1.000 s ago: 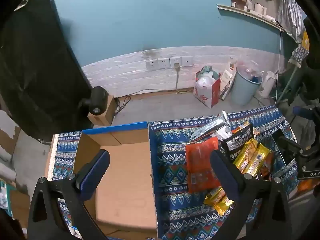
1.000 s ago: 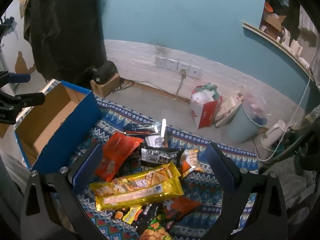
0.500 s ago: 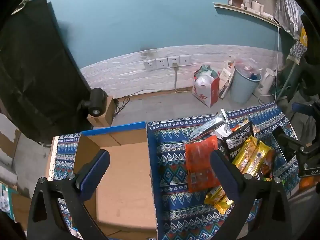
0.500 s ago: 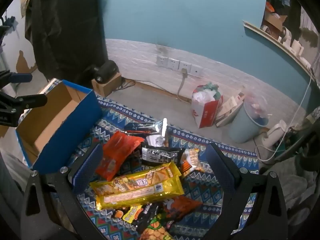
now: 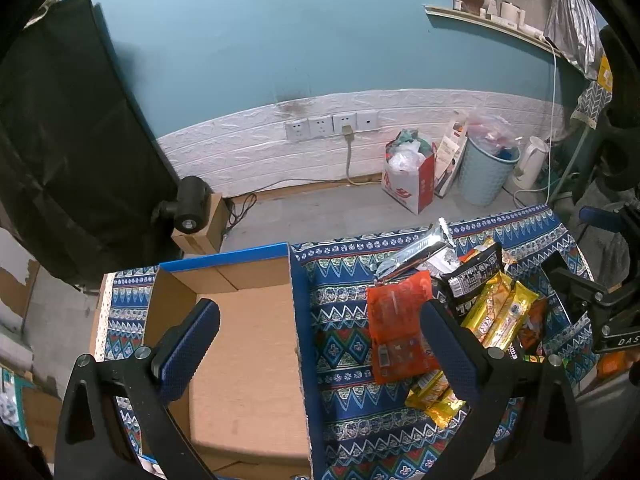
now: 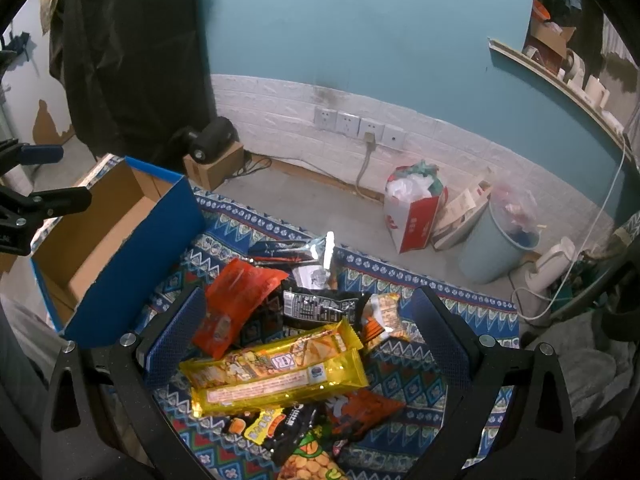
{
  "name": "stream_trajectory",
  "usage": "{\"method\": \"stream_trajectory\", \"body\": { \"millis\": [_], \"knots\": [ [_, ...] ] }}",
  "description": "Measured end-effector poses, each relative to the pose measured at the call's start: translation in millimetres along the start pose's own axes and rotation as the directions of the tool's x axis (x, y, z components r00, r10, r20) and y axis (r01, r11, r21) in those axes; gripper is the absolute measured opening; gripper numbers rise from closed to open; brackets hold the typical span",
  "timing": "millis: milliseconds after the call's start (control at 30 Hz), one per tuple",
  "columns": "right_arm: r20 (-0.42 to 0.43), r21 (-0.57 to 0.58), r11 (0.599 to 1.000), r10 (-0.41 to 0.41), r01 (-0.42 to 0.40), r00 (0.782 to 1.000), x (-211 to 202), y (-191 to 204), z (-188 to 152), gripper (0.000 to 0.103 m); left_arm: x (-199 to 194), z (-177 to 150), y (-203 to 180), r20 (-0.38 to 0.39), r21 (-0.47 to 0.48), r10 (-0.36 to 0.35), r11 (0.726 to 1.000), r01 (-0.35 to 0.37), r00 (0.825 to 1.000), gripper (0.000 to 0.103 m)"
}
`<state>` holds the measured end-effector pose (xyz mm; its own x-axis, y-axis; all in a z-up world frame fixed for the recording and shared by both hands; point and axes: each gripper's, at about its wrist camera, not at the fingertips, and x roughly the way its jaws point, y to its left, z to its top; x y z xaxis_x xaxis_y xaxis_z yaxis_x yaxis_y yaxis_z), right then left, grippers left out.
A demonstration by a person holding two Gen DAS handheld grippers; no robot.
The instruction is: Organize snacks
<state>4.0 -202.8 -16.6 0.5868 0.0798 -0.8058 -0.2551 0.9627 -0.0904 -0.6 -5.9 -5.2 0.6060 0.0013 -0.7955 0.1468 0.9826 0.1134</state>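
A pile of snack packets lies on a blue patterned cloth (image 5: 344,332): an orange-red packet (image 5: 396,328) (image 6: 236,300), long yellow packets (image 6: 276,372) (image 5: 500,312), a black packet (image 6: 320,306) and a silver one (image 5: 416,248). An empty blue-sided cardboard box (image 5: 248,344) (image 6: 116,240) stands left of the pile. My left gripper (image 5: 320,340) is open and empty, above the box's right wall. My right gripper (image 6: 308,328) is open and empty, above the pile. Each gripper shows at the edge of the other's view.
Beyond the table's far edge lies grey floor with a red-and-white bag (image 5: 408,176), a pale blue bin (image 5: 488,176), a white kettle (image 5: 530,164) and a small cardboard box with a black camera (image 5: 192,212). A black cloth (image 5: 72,140) hangs at the left.
Both views have shifted very slightly; the grippers stay open and empty, and the snacks and box have not moved.
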Motion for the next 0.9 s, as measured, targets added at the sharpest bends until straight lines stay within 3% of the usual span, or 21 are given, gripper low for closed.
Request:
{"method": "stream_trajectory", "body": {
  "millis": [900],
  "knots": [
    [-0.014, -0.012, 1.000, -0.007, 0.007, 1.000, 1.7, -1.8, -3.4, 0.100, 4.0, -2.7, -4.5, -0.026, 0.009, -0.015, 1.000, 0.016, 1.000, 0.101]
  ]
}}
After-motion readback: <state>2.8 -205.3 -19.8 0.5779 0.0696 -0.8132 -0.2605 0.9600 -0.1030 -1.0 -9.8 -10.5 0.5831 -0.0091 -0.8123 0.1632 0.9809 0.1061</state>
